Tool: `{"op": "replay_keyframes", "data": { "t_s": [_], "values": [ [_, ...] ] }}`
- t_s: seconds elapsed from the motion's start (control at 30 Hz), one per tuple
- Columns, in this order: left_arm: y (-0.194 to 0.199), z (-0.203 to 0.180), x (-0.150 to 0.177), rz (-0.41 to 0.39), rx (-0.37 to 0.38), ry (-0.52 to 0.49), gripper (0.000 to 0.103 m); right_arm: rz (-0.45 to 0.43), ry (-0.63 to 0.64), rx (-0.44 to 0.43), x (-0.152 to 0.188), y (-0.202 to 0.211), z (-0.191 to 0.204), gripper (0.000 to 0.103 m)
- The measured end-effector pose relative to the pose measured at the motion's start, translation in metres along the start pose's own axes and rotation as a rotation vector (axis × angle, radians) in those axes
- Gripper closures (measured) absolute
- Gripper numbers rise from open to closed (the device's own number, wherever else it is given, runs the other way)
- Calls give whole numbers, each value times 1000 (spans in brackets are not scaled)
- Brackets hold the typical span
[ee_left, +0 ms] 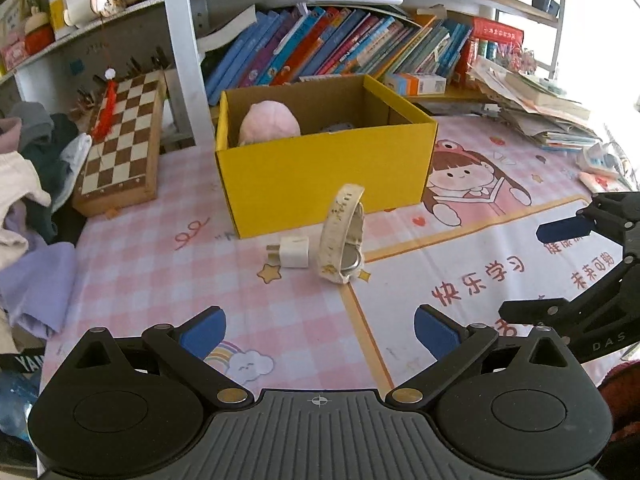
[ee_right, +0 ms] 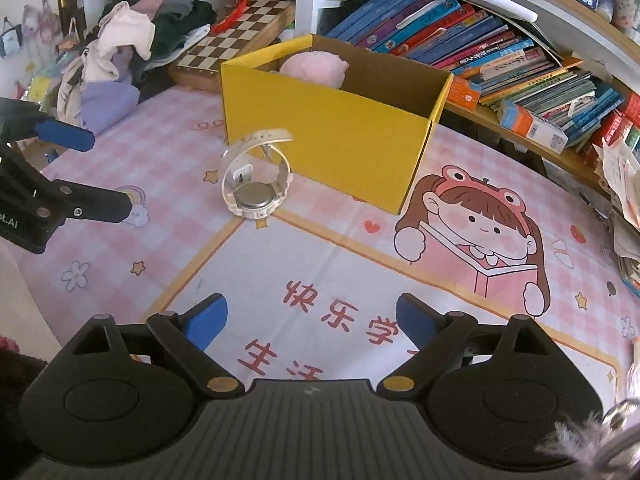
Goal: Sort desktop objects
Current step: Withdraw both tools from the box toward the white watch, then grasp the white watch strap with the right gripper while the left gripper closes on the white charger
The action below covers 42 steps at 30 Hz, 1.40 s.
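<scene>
Left wrist view: your left gripper (ee_left: 320, 330) is spread wide, holding nothing; the watch (ee_left: 341, 236) stands beside the charger plug (ee_left: 293, 253), just before the yellow box (ee_left: 320, 176) on the bench (ee_left: 160, 272).

Right wrist view: your right gripper (ee_right: 312, 320) is also wide apart and empty, watch (ee_right: 256, 176) well ahead.

The box (ee_left: 320, 172) sits on the desk mat (ee_left: 160, 280) with a plush toy (ee_left: 269, 123) inside; the watch (ee_left: 342, 236) stands just before it, the charger plug (ee_left: 292, 257) beside the watch, the chessboard (ee_left: 120, 144) left, books (ee_left: 340, 46) behind
</scene>
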<state>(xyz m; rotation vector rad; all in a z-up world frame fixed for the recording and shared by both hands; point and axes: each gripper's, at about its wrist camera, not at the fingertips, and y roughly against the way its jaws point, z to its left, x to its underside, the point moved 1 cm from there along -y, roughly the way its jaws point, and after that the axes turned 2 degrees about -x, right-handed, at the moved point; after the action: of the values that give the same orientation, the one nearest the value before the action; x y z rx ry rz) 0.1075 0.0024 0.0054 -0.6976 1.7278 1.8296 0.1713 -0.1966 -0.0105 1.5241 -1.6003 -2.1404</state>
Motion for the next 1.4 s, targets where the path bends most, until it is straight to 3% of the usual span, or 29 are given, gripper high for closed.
{"op": "replay_keyframes", "data": {
  "t_s": [0.23, 0.37, 0.53, 0.83, 1.4],
  "values": [
    [-7, -7, 6, 13, -6, 17, 1, 12, 37, -2, -1, -9, 9, 11],
    [-14, -19, 7, 29, -9, -41, 1, 18, 58, -4, -1, -14, 15, 11],
    [-17, -18, 5, 24, -15, -44, 1, 17, 66, -4, -5, -20, 14, 11],
    [-15, -10, -2, -58, -82, -57, 1, -81, 50, 2, -19, -28, 1, 12],
    [-42, 12, -9, -8, -93, 65, 1, -63, 61, -41, -32, -57, -9, 14]
  ]
}}
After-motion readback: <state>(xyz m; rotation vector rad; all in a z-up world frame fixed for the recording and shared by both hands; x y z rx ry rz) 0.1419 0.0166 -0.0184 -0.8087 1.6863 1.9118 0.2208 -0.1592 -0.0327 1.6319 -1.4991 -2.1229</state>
